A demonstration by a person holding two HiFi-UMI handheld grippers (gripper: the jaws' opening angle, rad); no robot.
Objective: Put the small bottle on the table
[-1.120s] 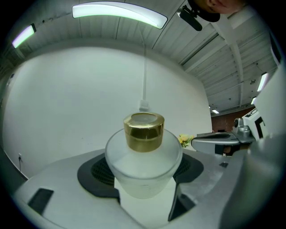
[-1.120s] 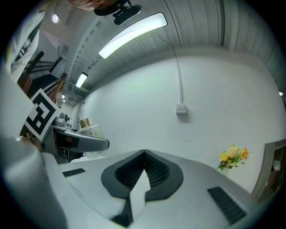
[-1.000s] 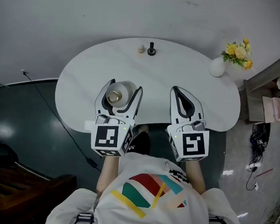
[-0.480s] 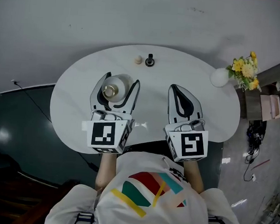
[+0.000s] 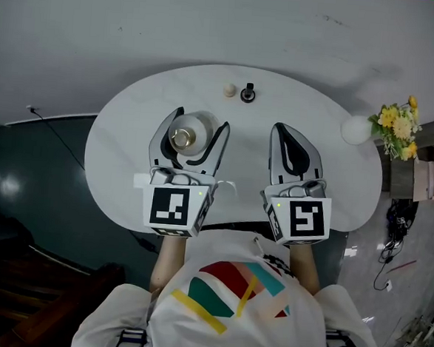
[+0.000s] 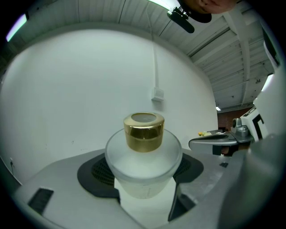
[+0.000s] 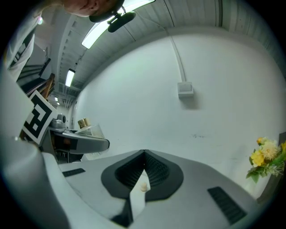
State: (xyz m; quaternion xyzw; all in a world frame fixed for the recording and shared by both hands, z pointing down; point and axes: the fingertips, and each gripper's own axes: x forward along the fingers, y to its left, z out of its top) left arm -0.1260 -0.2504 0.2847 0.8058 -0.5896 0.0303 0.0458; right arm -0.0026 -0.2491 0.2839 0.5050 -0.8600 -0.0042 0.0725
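Both grippers are advanced further over the white table (image 5: 122, 155); the small bottle (image 6: 144, 163) is pinched by the left gripper (image 5: 199, 121) above it, the right gripper (image 5: 281, 129) pressed together, empty.

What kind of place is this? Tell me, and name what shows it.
Probably a staged indoor room rather than a lived-in home: a rounded white table against a bare white wall, a vase of yellow flowers at its right end, and loose cables on the glossy floor.
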